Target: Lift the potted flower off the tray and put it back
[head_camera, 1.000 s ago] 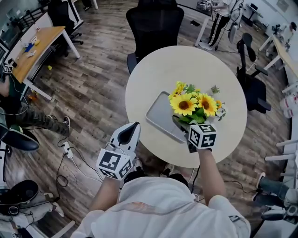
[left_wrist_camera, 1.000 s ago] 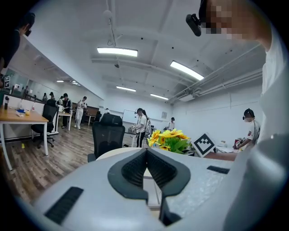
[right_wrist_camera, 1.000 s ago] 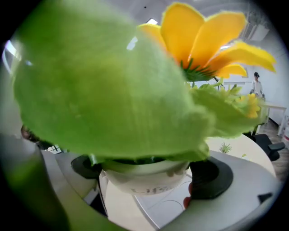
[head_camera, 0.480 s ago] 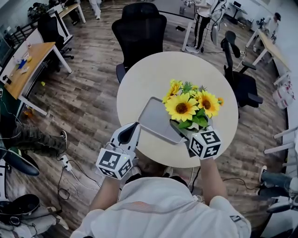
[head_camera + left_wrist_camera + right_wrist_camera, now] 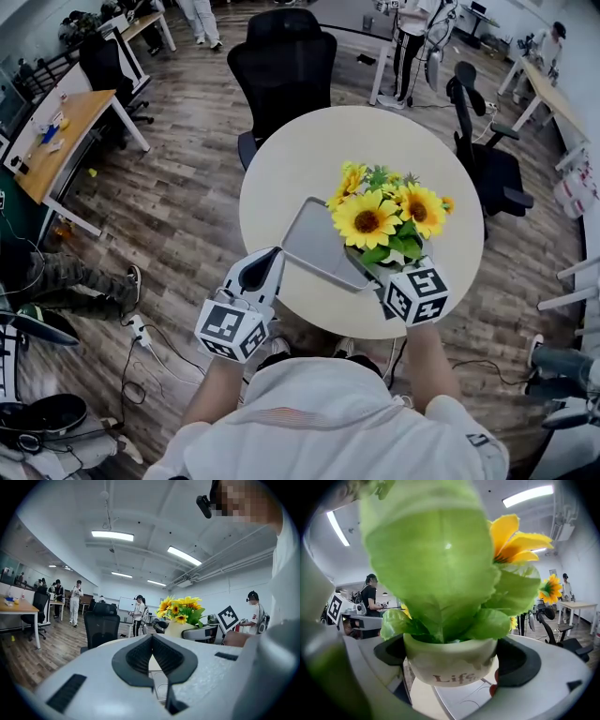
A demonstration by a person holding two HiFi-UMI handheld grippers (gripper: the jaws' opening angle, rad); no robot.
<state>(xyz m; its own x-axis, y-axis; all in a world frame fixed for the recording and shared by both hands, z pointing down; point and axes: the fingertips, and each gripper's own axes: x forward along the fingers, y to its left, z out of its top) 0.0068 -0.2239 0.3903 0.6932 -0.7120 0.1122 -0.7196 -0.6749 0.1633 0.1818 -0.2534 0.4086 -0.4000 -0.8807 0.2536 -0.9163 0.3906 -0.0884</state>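
The potted flower [image 5: 384,220] is a bunch of yellow sunflowers in a small white pot [image 5: 450,660]. My right gripper [image 5: 377,269] is shut on the pot, one dark pad on each side [image 5: 451,657]. It holds the pot a little above the near right part of the grey tray [image 5: 314,239], whose surface shows under the pot [image 5: 464,698]. The tray lies on the round beige table [image 5: 309,150]. My left gripper [image 5: 270,255] hangs off the table's near left edge with its jaws shut [image 5: 151,641] and nothing in them. It looks toward the flower [image 5: 180,611].
A black office chair [image 5: 281,56] stands at the table's far side and another [image 5: 487,159] at its right. A wooden desk [image 5: 56,131] is far left. Cables lie on the wood floor [image 5: 141,328]. Several people stand in the background [image 5: 139,616].
The head view has shifted a little. The right gripper still holds the pot over the tray's near right part, hardly moved. The left gripper has stayed where it was.
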